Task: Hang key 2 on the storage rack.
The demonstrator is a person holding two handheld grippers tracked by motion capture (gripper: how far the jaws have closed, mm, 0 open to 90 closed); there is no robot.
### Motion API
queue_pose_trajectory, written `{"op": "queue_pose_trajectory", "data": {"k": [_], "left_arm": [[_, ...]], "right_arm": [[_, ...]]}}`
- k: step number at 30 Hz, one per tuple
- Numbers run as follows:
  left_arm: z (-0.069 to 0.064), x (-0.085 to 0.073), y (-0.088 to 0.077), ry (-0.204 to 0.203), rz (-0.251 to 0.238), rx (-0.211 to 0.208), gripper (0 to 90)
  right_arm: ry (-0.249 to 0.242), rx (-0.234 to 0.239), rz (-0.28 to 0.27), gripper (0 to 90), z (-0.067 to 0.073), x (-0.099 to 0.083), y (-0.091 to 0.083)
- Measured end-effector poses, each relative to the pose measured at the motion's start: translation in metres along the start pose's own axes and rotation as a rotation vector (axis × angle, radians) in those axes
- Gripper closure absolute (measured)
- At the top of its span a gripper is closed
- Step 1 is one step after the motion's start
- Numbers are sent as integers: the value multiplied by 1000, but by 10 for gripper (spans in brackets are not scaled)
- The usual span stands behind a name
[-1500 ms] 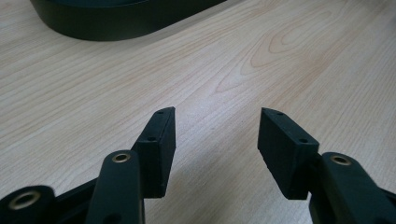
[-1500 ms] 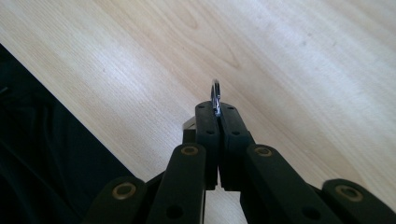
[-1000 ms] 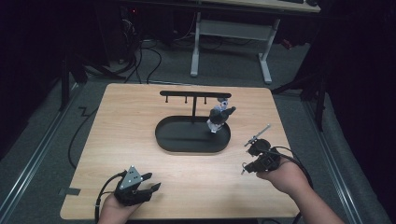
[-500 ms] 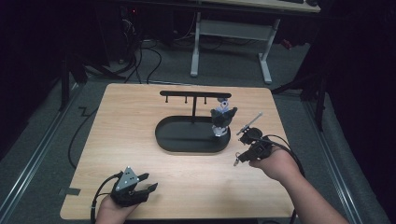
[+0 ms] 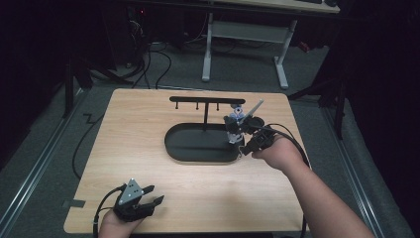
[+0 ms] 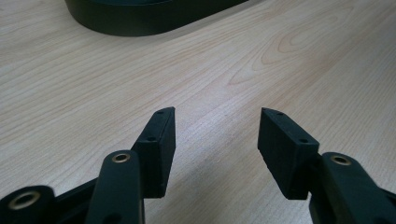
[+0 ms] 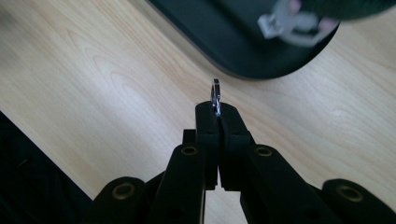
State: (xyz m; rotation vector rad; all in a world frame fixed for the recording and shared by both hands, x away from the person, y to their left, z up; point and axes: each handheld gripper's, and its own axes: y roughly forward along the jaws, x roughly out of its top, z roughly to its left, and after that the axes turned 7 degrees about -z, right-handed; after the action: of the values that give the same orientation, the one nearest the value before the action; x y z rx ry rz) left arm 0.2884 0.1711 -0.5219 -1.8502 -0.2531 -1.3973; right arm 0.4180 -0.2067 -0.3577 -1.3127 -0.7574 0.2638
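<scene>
Right gripper (image 7: pixel 217 109) clamped on keyring (image 7: pixel 215 95), hovering at three o'clock of stand (image 5: pixel 205 101), ready for hanging; left gripper (image 6: pixel 217 133) parted, idle on tabletop (image 5: pixel 148 124).

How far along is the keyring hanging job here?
Done: the right hand-held gripper is shut on a metal ring, with a keychain figure by it. In hand: carrying it at the black stand. Left: hooking it on. The left hand-held gripper is open.
</scene>
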Motion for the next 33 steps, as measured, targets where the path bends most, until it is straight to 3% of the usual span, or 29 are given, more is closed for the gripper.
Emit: {"op": "queue_pose_trajectory", "data": {"k": [10, 11, 14, 16, 21, 33], "left_arm": [[1, -1, 0, -4, -1, 1, 473], [1, -1, 0, -5, -1, 0, 473], [1, -1, 0, -3, 1, 0, 473], [2, -1, -1, -5, 4, -1, 473], [3, -1, -1, -5, 1, 0, 473], [3, -1, -2, -4, 2, 0, 473]], "right_arm": [[-18, -10, -7, 893, -5, 38, -5], [14, -12, -5, 893, -3, 42, -6], [-13, -10, -2, 893, -6, 52, -7], [5, -9, 5, 893, -6, 58, -8], [-25, -15, -3, 893, -7, 76, -12], [-37, -27, -12, 893, -9, 111, -6]]}}
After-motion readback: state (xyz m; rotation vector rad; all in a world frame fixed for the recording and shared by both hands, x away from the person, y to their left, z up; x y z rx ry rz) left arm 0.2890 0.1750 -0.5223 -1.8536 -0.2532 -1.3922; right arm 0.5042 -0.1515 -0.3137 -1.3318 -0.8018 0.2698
